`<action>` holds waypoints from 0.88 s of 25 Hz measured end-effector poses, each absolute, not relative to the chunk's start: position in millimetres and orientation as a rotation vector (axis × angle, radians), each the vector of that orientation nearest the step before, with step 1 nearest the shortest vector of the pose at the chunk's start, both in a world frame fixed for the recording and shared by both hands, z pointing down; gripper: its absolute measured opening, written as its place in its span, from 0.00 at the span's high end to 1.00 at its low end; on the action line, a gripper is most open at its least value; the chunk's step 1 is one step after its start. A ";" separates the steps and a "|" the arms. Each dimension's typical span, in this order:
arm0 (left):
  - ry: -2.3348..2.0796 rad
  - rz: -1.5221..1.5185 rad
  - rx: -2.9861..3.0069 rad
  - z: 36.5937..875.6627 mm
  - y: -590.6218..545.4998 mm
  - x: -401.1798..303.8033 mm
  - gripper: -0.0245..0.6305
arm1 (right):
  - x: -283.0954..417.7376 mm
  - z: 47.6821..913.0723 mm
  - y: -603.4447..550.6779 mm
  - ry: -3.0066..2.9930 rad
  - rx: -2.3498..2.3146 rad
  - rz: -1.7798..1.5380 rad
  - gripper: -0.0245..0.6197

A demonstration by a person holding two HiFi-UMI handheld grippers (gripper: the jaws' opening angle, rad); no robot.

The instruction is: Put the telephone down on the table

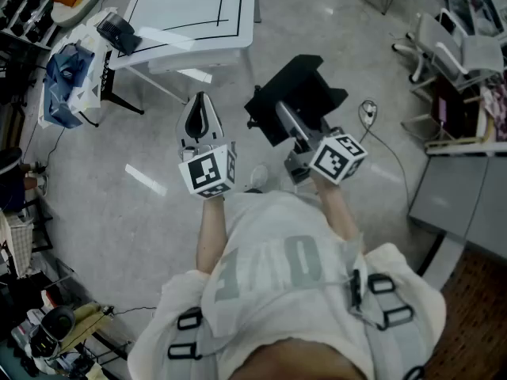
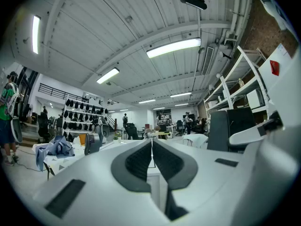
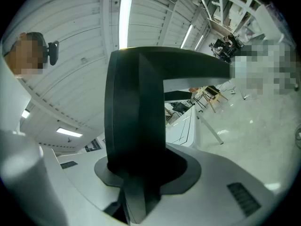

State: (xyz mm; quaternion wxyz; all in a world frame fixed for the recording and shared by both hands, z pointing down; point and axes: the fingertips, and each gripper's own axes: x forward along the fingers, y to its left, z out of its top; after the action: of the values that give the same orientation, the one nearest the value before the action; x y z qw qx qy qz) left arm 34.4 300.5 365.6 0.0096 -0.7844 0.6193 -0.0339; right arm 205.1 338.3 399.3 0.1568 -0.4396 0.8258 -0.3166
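Note:
The telephone (image 1: pixel 297 97) is a black, boxy piece held up in the air over the floor, and it fills the middle of the right gripper view (image 3: pixel 136 112). My right gripper (image 1: pixel 293 133) is shut on its lower part, with the jaws (image 3: pixel 136 178) pressed against both sides. My left gripper (image 1: pixel 200 105) is beside it on the left, shut and holding nothing; its pads (image 2: pixel 141 161) meet in the left gripper view. The white table (image 1: pixel 190 14), marked with black lines, stands ahead of both grippers, a short way beyond their tips.
A black fan (image 1: pixel 119 32) sits at the table's left corner. A blue cloth (image 1: pixel 67 74) lies on a small stand further left. A cable (image 1: pixel 368 117) trails on the floor at right, near office chairs (image 1: pixel 451 46) and a grey desk (image 1: pixel 459 196).

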 end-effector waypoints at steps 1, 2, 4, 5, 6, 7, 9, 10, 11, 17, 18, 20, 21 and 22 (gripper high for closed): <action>1.932 -0.103 -2.449 365.5 298.0 35.7 0.94 | 207.6 398.7 336.3 2.363 -1.260 -0.903 0.72; 1.931 -0.100 -2.450 365.4 295.6 36.7 0.94 | 210.0 398.2 334.3 2.362 -1.263 -0.900 0.72; 1.931 -0.097 -2.453 366.2 291.1 37.1 0.94 | 214.5 398.0 330.5 2.355 -1.276 -0.901 0.72; 1.933 -0.097 -2.457 367.1 289.2 36.4 0.94 | 216.3 398.1 328.8 2.349 -1.284 -0.903 0.72; 1.936 -0.098 -2.461 368.4 287.5 35.6 0.94 | 217.8 398.1 327.2 2.340 -1.288 -0.906 0.72; 1.936 -0.100 -2.466 369.5 285.7 34.7 0.94 | 218.8 398.0 325.3 2.330 -1.290 -0.909 0.72; 1.932 -0.101 -2.472 370.9 281.3 32.1 0.94 | 218.8 398.2 320.5 2.311 -1.290 -0.915 0.72; 1.931 -0.102 -2.474 371.2 279.2 30.0 0.94 | 217.6 398.7 317.8 2.306 -1.293 -0.918 0.73; 1.930 -0.102 -2.476 371.4 277.4 27.4 0.94 | 215.9 399.3 315.4 2.304 -1.299 -0.920 0.73; 1.966 -0.074 -2.467 376.1 266.1 -7.6 0.94 | 198.5 399.7 302.3 2.290 -1.309 -0.920 0.73; 1.978 -0.063 -2.460 376.7 264.2 -17.0 0.94 | 194.5 399.6 300.2 2.281 -1.305 -0.923 0.73; 1.996 -0.046 -2.444 376.4 258.3 -37.2 0.94 | 185.7 398.9 295.6 2.274 -1.307 -0.919 0.73; 2.000 -0.039 -2.434 375.2 254.5 -47.2 0.94 | 181.6 398.5 293.1 2.278 -1.314 -0.913 0.73; 2.003 -0.032 -2.424 373.2 251.4 -56.6 0.94 | 178.2 398.3 291.5 2.281 -1.325 -0.906 0.73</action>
State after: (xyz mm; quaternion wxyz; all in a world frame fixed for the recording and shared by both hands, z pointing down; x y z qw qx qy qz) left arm -56.6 251.4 373.2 -0.0015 -0.7708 0.6370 -0.0102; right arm 178.2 291.5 398.3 0.1750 -0.4678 0.8052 -0.3198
